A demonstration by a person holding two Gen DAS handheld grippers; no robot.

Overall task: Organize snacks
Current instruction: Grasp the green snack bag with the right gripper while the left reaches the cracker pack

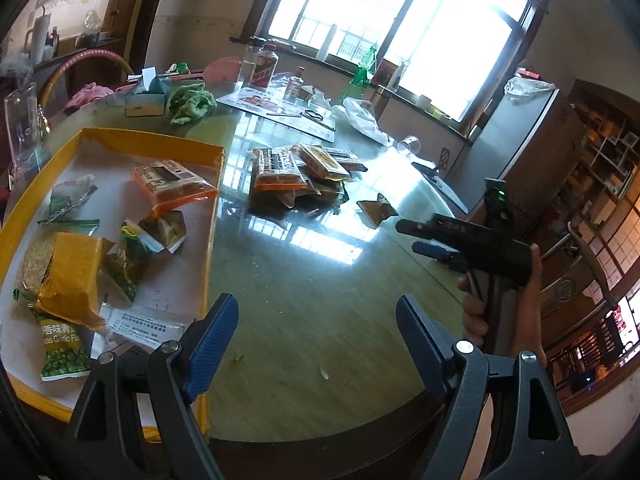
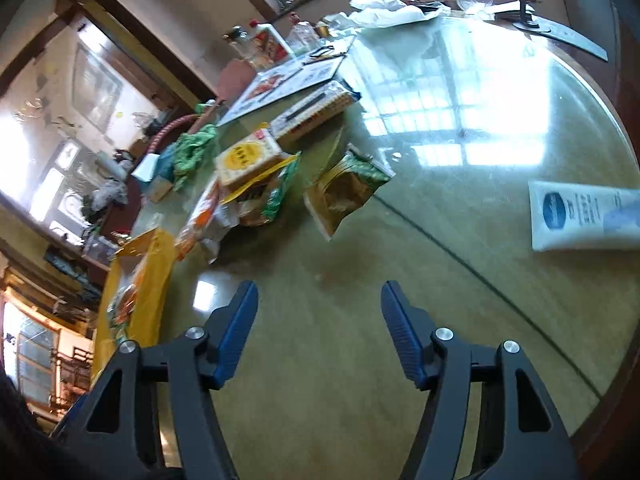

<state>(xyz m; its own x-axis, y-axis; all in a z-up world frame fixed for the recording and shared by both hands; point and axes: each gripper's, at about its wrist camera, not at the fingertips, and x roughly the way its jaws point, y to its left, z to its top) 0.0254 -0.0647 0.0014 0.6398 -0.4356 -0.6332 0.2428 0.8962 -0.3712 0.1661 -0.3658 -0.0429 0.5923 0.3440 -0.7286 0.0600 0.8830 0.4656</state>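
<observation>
A yellow-rimmed box (image 1: 120, 136) on the left holds several snack packets, among them an orange packet (image 1: 172, 184) and a green pea bag (image 1: 64, 352). A pile of snack packets (image 1: 304, 172) lies on the glass table, and one brown packet (image 1: 376, 208) lies apart to its right. My left gripper (image 1: 316, 336) is open and empty above the table beside the box. My right gripper (image 1: 412, 236) is open and empty, just right of the brown packet. In the right wrist view the right gripper (image 2: 320, 320) faces the pile (image 2: 256, 176) and the brown packet (image 2: 344, 192).
A round glass table (image 1: 320, 280) carries a green cloth (image 1: 192, 102), a tissue box (image 1: 146, 98), bottles (image 1: 262, 64), a plastic bag (image 1: 360, 116) and a tipped cup (image 1: 408, 145). A white tube (image 2: 584, 216) lies at the right. The table's edge runs along the right.
</observation>
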